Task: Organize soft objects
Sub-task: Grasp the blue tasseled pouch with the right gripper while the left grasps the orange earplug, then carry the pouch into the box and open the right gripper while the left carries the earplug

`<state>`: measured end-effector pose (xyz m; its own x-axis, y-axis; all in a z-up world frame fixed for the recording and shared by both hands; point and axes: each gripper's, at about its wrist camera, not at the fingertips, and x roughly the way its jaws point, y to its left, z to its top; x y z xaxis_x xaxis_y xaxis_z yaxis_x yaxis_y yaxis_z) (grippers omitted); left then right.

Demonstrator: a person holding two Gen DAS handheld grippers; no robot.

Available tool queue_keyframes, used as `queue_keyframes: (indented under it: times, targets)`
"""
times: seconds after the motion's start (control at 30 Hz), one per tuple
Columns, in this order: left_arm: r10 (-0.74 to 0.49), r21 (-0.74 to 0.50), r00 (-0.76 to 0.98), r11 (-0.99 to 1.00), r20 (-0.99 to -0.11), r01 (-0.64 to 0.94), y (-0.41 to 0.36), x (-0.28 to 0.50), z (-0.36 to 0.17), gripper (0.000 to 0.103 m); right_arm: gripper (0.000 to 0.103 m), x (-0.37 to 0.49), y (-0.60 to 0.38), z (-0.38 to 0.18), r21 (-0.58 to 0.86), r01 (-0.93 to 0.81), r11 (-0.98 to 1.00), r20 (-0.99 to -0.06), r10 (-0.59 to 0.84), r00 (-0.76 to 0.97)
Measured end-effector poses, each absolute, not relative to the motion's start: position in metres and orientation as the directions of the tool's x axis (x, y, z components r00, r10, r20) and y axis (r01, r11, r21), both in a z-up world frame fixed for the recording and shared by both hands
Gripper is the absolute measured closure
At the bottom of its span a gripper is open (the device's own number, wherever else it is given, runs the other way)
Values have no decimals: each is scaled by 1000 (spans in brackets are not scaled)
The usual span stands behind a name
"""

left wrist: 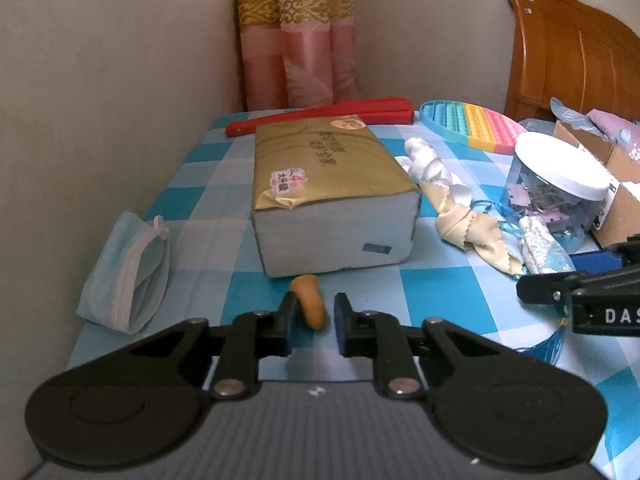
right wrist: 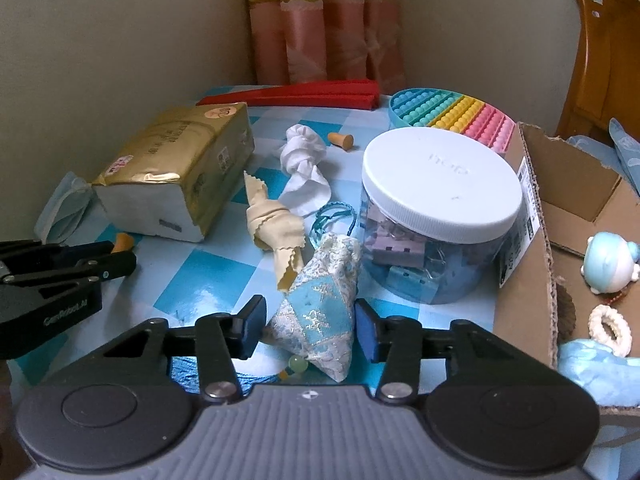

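Orange foam earplug (left wrist: 309, 300) lies on the checked tablecloth (left wrist: 432, 300) just near of the gold tissue pack (left wrist: 328, 192), between the spread fingers of the left gripper (left wrist: 314, 320). Rightward, the right gripper (right wrist: 310, 326) stands open around a blue brocade sachet (right wrist: 320, 320), beside the white-lidded jar (right wrist: 440, 216).

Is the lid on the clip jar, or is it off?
On. The white lid sits flat across the top of the clear jar, covering its mouth, with binder clips visible through the wall below. Whether it is screwed tight, cannot tell.
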<state>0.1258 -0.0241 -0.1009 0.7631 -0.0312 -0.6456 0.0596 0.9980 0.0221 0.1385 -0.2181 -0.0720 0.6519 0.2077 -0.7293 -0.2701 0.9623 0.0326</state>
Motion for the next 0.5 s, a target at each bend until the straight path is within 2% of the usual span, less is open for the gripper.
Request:
queue_keyframes:
  times: [0.1, 0.5]
  targets:
    - [-33, 12, 760, 999, -649, 53, -21, 125, -100, 92, 50, 133, -218, -68, 33, -275, 961, -725, 212, 655]
    - [-39, 11, 772, 998, -634, 60, -16, 117, -89, 93, 50, 117, -219, -57, 22, -287, 958, -712, 216, 668]
